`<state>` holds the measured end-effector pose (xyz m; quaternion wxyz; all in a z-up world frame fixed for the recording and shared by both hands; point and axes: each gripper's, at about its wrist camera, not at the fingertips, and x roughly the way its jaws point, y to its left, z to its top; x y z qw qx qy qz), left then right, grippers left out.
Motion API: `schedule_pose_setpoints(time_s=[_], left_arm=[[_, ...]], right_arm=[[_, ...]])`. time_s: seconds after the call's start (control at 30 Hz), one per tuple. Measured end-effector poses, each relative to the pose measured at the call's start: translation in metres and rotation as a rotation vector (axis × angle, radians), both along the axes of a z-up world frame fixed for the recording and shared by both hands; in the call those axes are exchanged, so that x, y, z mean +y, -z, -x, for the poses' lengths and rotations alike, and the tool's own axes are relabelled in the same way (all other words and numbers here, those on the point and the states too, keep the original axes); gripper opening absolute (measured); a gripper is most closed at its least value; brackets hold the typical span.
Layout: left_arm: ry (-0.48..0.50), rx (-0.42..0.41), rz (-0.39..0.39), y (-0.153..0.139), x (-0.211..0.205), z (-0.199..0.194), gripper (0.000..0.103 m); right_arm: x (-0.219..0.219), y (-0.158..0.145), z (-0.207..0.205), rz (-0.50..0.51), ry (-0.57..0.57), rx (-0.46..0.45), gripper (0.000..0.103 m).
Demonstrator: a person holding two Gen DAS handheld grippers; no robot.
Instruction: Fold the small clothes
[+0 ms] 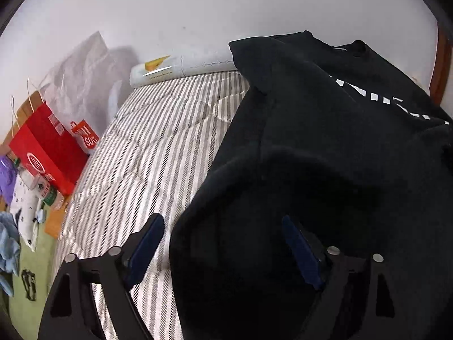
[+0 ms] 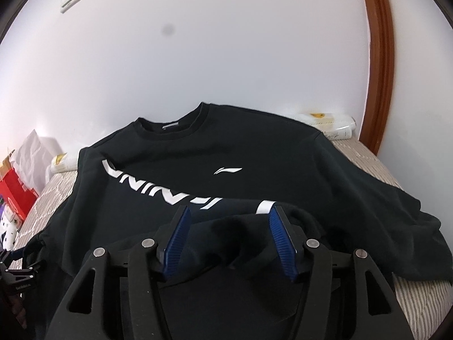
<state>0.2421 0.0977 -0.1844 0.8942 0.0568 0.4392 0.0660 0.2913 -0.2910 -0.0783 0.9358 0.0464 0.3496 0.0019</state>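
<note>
Right wrist view gives me the black sweatshirt (image 2: 198, 170) on the striped bed (image 2: 368, 158), hem bunched between my right hand-held gripper (image 2: 230, 215), pads apart, not pinching. Left hand-held gripper (image 1: 220, 223) gapes wide; dark fabric swallows one finger's outline.

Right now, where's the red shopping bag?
In the left wrist view the red shopping bag stands on the floor at far left, beside the striped bed and in front of a white plastic bag.

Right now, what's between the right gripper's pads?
A raised fold of the black sweatshirt sits between the open right gripper pads, not pinched; seen in the right wrist view.
</note>
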Motion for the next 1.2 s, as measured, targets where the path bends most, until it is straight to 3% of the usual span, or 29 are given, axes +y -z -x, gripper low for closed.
schedule_pose_setpoints(time_s=[0.17,0.37,0.53,0.6,0.8,0.87,1.07,1.2], left_arm=[[0.026,-0.011,-0.071,-0.001,-0.013,-0.023,0.093],[0.014,-0.025,-0.029,0.001,-0.027,-0.059,0.093],[-0.037,-0.073,0.010,0.001,-0.026,-0.064,0.089],[-0.097,-0.102,0.041,-0.001,-0.013,-0.061,0.081],[-0.335,-0.153,0.096,-0.007,0.041,-0.045,0.080],[-0.341,-0.122,0.141,-0.002,0.051,-0.045,0.080],[-0.306,-0.108,0.112,0.001,0.041,-0.036,0.082],[-0.256,-0.104,0.157,-0.001,0.037,-0.016,0.087]], right_arm=[[0.002,0.005,-0.003,-0.009,-0.004,0.018,0.058],[-0.004,0.011,-0.005,-0.025,0.014,0.034,0.059],[-0.005,0.016,-0.008,-0.027,0.021,0.051,0.059],[-0.004,0.017,-0.008,-0.023,0.022,0.053,0.059],[-0.006,0.018,-0.008,-0.022,0.015,0.060,0.059],[-0.007,0.019,-0.009,-0.025,0.008,0.067,0.059],[-0.010,0.023,-0.012,0.002,-0.004,0.083,0.060],[-0.015,0.021,-0.013,-0.004,-0.016,0.086,0.060]])
